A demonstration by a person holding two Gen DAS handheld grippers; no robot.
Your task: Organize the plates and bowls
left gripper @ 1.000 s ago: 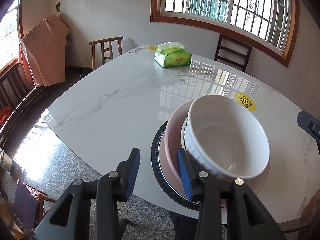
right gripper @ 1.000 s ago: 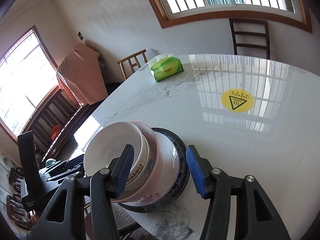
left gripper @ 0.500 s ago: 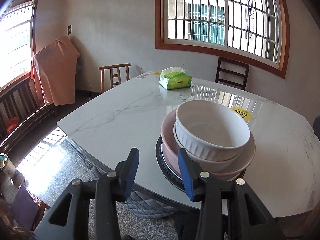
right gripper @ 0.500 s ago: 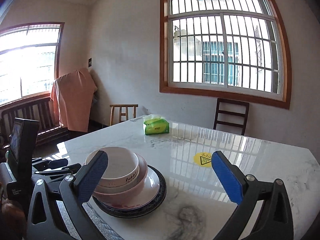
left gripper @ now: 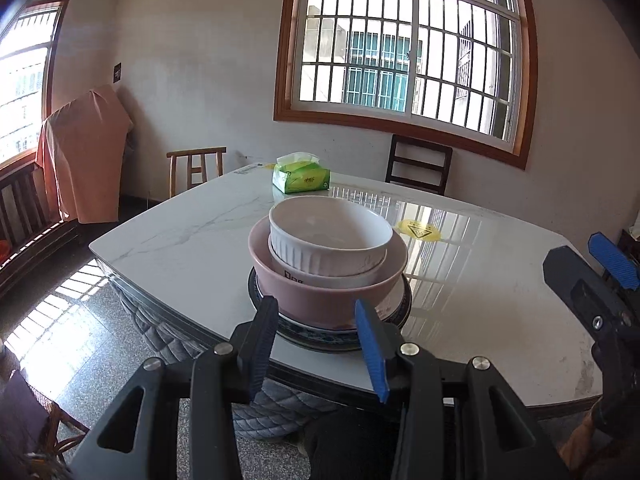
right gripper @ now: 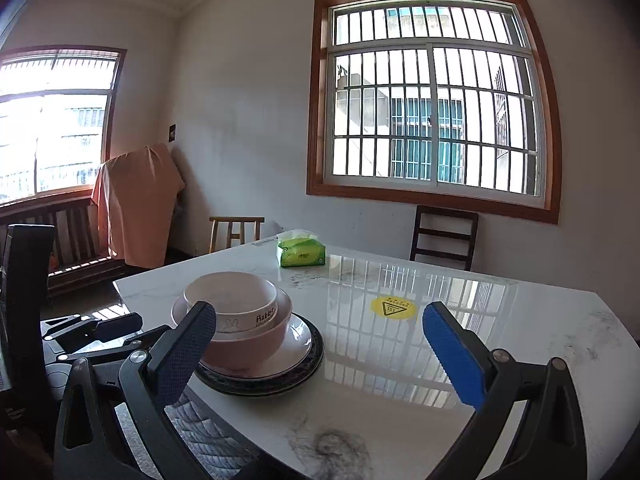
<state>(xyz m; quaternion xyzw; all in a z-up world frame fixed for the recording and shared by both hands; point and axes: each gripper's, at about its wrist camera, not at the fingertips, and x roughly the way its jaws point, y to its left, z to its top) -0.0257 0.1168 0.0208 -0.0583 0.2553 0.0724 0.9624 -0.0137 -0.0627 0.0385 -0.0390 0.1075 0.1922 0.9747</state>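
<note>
Since the bowls [left gripper: 328, 248] already sit nested on the plates [right gripper: 298, 346], stacking looks done; both claws, left [left gripper: 316, 344] and right [right gripper: 320, 354], hang open and empty, so next just needs backing off.

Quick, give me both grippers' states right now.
Left gripper: open, holding nothing, short of the stacked bowls.
Right gripper: wide open, empty.

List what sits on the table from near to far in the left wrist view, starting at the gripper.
left gripper → stack of plates and bowls → yellow warning sticker → green tissue pack, near the table's far edge.
</note>
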